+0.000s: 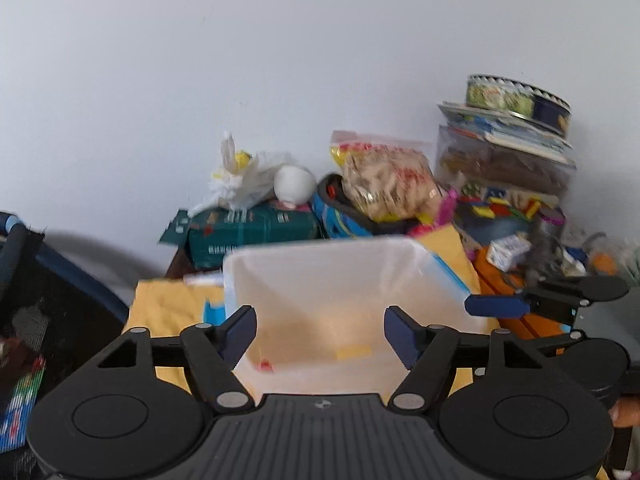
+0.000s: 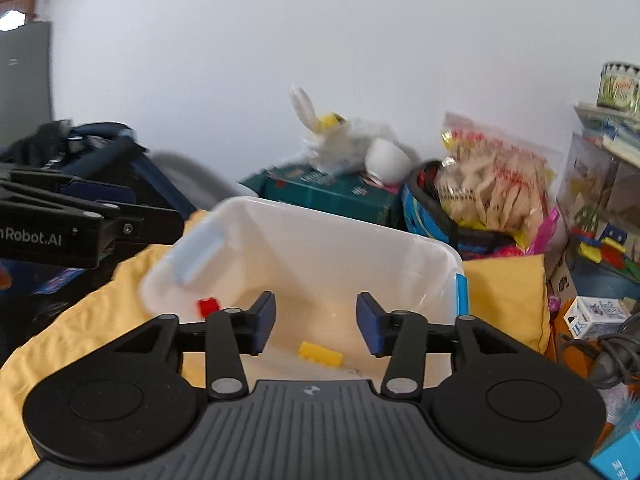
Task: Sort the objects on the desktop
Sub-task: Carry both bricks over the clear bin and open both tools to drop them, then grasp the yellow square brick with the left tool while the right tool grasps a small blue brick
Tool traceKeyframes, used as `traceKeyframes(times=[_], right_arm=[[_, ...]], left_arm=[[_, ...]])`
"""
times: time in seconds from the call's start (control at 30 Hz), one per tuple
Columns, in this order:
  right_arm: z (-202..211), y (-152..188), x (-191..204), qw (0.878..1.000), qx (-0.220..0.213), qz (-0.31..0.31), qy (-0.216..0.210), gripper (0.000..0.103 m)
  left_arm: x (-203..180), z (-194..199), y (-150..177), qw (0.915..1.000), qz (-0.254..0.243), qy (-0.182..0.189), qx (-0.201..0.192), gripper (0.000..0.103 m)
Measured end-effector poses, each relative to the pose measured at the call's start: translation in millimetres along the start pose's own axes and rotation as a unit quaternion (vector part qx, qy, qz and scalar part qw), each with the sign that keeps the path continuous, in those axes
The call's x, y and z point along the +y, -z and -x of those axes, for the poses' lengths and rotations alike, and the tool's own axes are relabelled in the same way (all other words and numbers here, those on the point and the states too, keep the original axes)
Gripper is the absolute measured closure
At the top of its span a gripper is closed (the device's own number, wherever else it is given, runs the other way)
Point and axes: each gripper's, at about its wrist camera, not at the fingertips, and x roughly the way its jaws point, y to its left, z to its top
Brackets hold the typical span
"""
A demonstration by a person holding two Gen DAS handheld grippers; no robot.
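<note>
A clear plastic storage box [image 1: 304, 264] [image 2: 320, 232] with blue latches stands on a yellow cloth [image 1: 168, 304] [image 2: 504, 288]. Inside it lie a yellow brick [image 2: 320, 353] [image 1: 353, 351] and a red brick [image 2: 208, 305] [image 1: 265, 365]. My left gripper [image 1: 320, 332] is open and empty over the box's near edge. My right gripper [image 2: 316, 322] is open and empty above the box's near side, over the yellow brick. The right gripper also shows at the right of the left wrist view [image 1: 552, 300], and the left gripper at the left of the right wrist view [image 2: 80, 216].
Behind the box lie a green carton [image 1: 256, 228] [image 2: 332, 192], a white plastic bag [image 1: 244, 176] [image 2: 344, 140] and a snack bag [image 1: 384, 176] [image 2: 492, 184]. Stacked books and a tin [image 1: 516, 100] stand at right. A small white box [image 2: 596, 316] and a cable [image 2: 612, 352] lie at right.
</note>
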Motion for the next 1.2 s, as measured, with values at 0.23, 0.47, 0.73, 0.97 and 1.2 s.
traceKeyframes(times=[0.23, 0.47, 0.73, 0.97, 1.2], right_arm=[[32, 51, 13, 0.999, 0.038, 0.013, -0.031, 0.045], [38, 113, 14, 0.992, 0.119, 0.002, -0.051, 0.045], [54, 158, 13, 0.982, 0.172, -0.036, -0.068, 0.043], [63, 157, 18, 0.985, 0.159, -0.026, -0.064, 0.038], [64, 161, 25, 0.984, 0.164, -0.016, -0.06, 0.037]], left_arm=[[-20, 18, 75, 0.9953, 0.036, 0.013, 0.089, 0.029], [-20, 12, 139, 0.9791, 0.087, -0.005, 0.184, 0.029], [-29, 31, 164, 0.9781, 0.054, -0.055, 0.193, 0.029], [-35, 28, 163, 0.9788, 0.048, -0.049, 0.193, 0.029], [-43, 24, 162, 0.9789, 0.019, -0.029, 0.201, 0.029]])
